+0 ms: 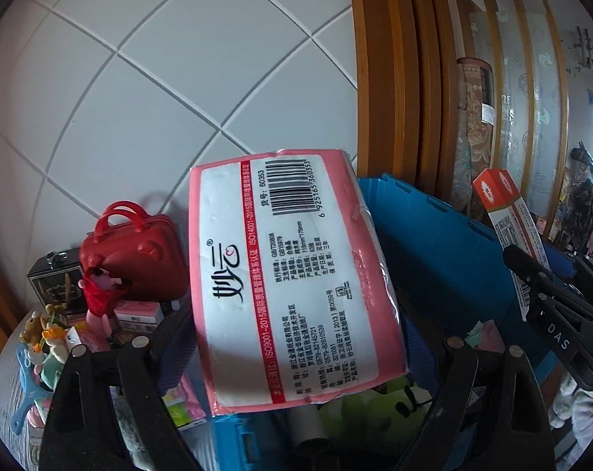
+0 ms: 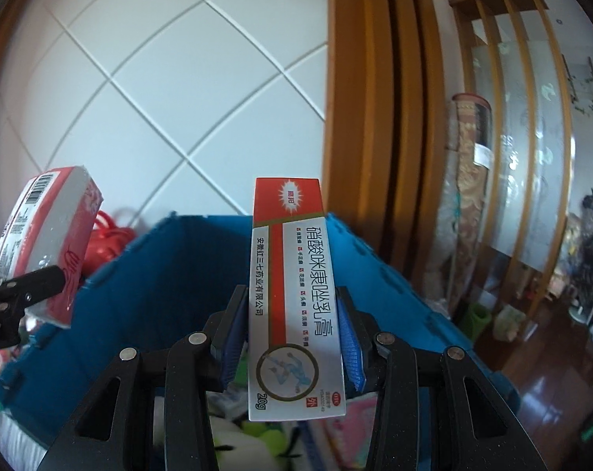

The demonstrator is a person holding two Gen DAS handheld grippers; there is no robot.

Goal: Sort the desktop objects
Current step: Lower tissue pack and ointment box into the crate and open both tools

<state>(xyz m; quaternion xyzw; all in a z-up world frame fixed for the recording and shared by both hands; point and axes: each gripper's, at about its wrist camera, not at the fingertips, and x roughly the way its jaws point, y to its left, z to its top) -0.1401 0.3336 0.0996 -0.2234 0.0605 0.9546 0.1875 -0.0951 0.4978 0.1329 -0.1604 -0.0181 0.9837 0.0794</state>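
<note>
My left gripper (image 1: pixel 296 337) is shut on a pink-and-white tissue pack (image 1: pixel 296 274) and holds it upright above the blue storage bin (image 1: pixel 445 259). The pack also shows at the left of the right wrist view (image 2: pixel 41 243). My right gripper (image 2: pixel 292 337) is shut on a red-and-white ointment box (image 2: pixel 292 298) and holds it upright over the same blue bin (image 2: pixel 159 274). The box (image 1: pixel 508 227) and the right gripper (image 1: pixel 551 306) show at the right of the left wrist view. Soft toys and small items lie inside the bin.
A red toy suitcase (image 1: pixel 135 255), a black box (image 1: pixel 53 278), small plush figures (image 1: pixel 41 333) and pink packets (image 1: pixel 135 314) crowd the table to the left of the bin. A white tiled wall stands behind. A wooden door frame (image 1: pixel 394 78) is to the right.
</note>
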